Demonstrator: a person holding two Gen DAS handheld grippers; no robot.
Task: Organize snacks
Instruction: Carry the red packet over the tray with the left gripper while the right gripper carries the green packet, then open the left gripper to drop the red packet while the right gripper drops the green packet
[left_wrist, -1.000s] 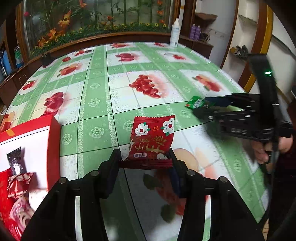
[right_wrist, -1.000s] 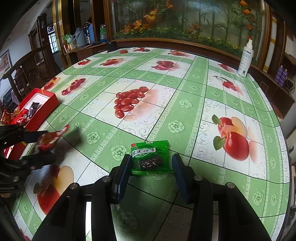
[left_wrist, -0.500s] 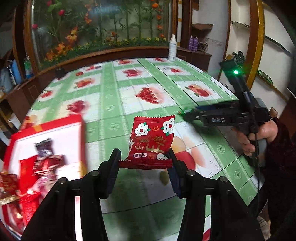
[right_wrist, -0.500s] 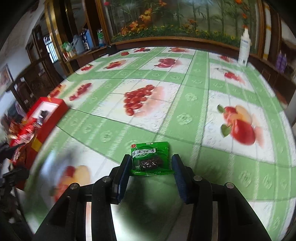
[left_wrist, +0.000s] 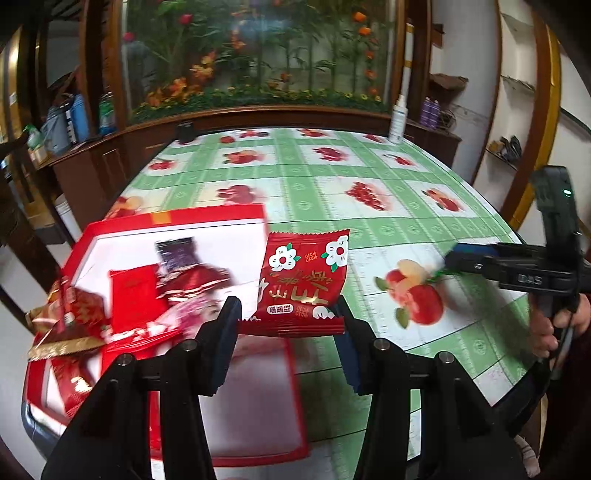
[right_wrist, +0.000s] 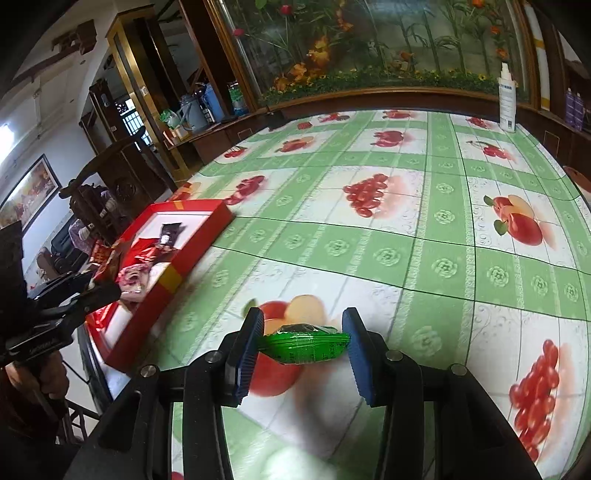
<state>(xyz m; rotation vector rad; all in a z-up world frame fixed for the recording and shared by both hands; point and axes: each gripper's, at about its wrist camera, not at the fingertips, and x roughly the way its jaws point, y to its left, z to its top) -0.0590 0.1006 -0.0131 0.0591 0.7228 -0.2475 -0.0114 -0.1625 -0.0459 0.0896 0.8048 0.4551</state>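
Green-and-white checked tablecloth w/ fruit prints (right_wrist: 369, 258) covers the round table; a planter of orange flowers runs along the back. Left gripper (left_wrist: 288, 325) is partly closed, pads clamped on the bottom edge of a red foil snack packet w/ white flowers (left_wrist: 304, 280), held upright above the near right part of the shallow red cardboard box w/ white inside (left_wrist: 207, 225), which holds mixed red and dark wrapped snacks. Right gripper (right_wrist: 304, 349) is partly closed too, pinching a green plastic snack packet (right_wrist: 306, 345) edge-on, above the cloth, right of the box.
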